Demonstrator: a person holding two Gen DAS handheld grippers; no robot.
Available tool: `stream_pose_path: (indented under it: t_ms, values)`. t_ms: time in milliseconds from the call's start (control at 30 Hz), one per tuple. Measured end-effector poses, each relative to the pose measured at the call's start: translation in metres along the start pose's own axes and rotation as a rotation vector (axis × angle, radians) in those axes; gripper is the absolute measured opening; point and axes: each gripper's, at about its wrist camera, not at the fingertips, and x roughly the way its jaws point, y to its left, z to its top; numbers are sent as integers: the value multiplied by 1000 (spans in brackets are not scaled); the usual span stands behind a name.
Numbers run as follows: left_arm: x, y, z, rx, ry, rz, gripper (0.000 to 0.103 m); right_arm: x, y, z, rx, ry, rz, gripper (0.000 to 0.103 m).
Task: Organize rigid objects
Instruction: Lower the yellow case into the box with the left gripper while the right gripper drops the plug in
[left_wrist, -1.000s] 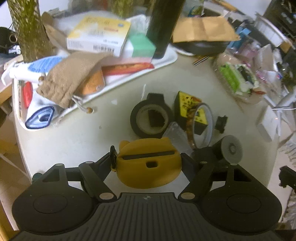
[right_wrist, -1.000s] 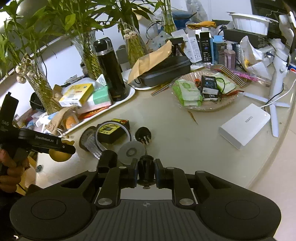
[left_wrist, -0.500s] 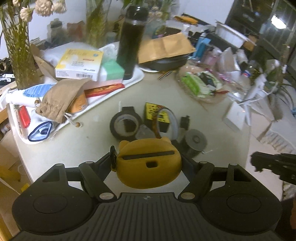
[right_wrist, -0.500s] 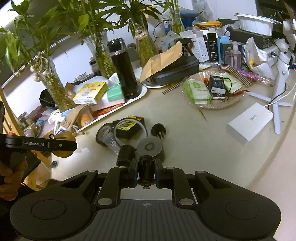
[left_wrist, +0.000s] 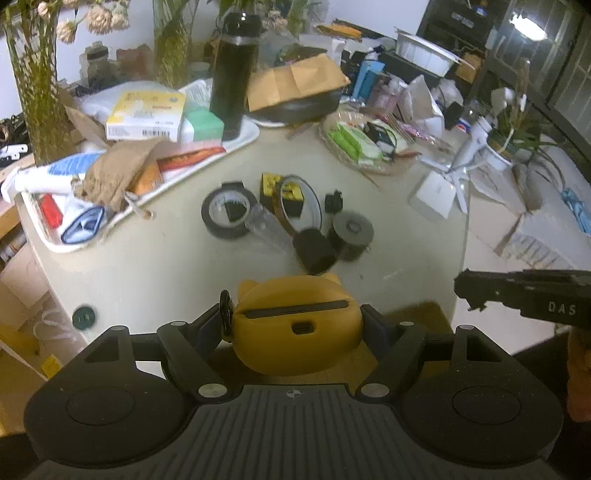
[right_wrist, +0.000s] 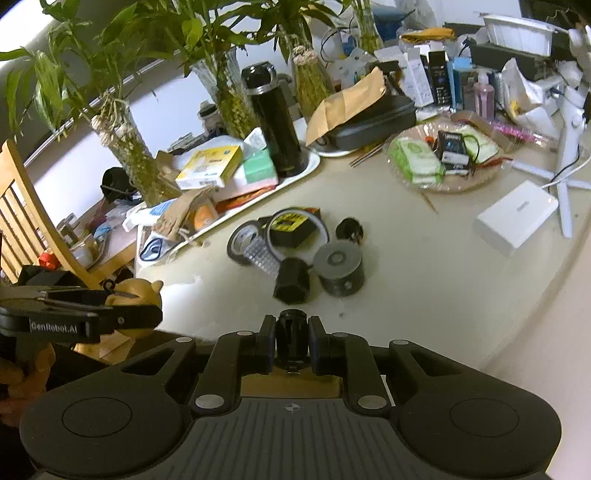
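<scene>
A yellow bear-shaped case (left_wrist: 295, 332) with a black slot is clamped between the pads of my left gripper (left_wrist: 295, 314), held off the table's near edge. The same case (right_wrist: 136, 291) and left gripper (right_wrist: 122, 306) show at the left of the right wrist view. My right gripper (right_wrist: 291, 332) is shut on a small black cylinder (right_wrist: 291, 334); its tip (left_wrist: 469, 291) enters the left wrist view from the right. On the cream table (left_wrist: 147, 258) lie a black tape roll (left_wrist: 229, 214), a yellow-black box (left_wrist: 284, 192), a black plug (left_wrist: 333, 201), a grey cylinder (left_wrist: 351, 232) and a black hexagonal piece (left_wrist: 314, 251).
A white tray (left_wrist: 243, 140) at the back left holds boxes, a cloth pouch and a tall black flask (left_wrist: 232, 74). A glass dish of packets (right_wrist: 443, 158) and a white box (right_wrist: 517, 218) sit to the right. Plant vases (right_wrist: 122, 147) and a wooden chair (right_wrist: 22, 206) stand at the left.
Both grippers have drawn back and up from the table, each keeping hold of its object. The objects on the table look smaller and farther, and the right gripper's tip has come into the left wrist view.
</scene>
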Motion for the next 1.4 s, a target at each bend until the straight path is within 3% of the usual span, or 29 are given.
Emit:
stream_pose_path:
  t_ms: [167,600,967,1200,1400]
  values:
    - [3,-3,-18,4,36,-11,76,2,7,-11,-1,26,7,20]
    - [28,3,-39,-14,110,74,77,11,12,-29,14,80,15,20]
    - [1,-2,-32,-2,28,56,77,12,10,-31,24,88,13,20]
    - [-21,-2,-34,56,-34,56,77,14,10,-33,28,97,8,20]
    - [-28,7,-36,45,-46,63,77,17,13,-30,20,102,-12,20]
